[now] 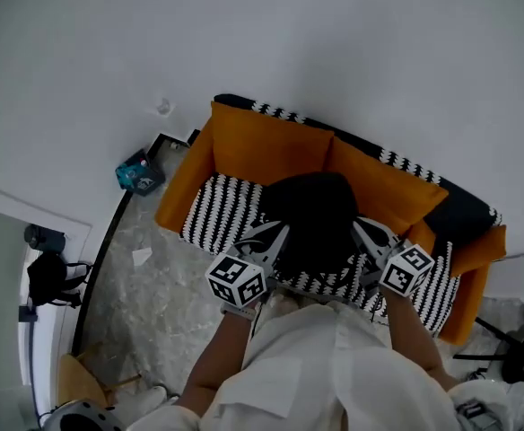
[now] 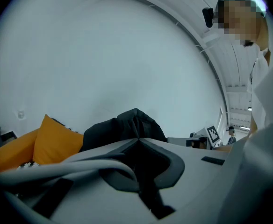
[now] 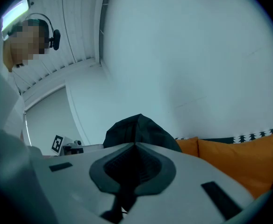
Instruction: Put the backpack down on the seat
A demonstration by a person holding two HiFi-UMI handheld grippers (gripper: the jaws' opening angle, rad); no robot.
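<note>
A black backpack (image 1: 309, 221) hangs in front of me over the black-and-white striped seat (image 1: 215, 212) of a sofa with orange back cushions (image 1: 271, 151). My left gripper (image 1: 269, 239) is shut on the backpack's left side and my right gripper (image 1: 368, 241) is shut on its right side. In the left gripper view the jaws meet at the left gripper (image 2: 137, 138), with the dark backpack (image 2: 127, 124) bulging just beyond them and an orange cushion (image 2: 57, 141) to its left. The right gripper (image 3: 135, 143) likewise pinches black fabric of the backpack (image 3: 139, 129). Whether the bag's bottom touches the seat is hidden.
A white wall rises behind the sofa. A teal box (image 1: 139, 173) lies on the marble floor by the sofa's left arm, and a scrap of paper (image 1: 142, 257) lies nearer me. A black bag (image 1: 47, 277) hangs at far left. Dark equipment (image 1: 520, 356) stands at right.
</note>
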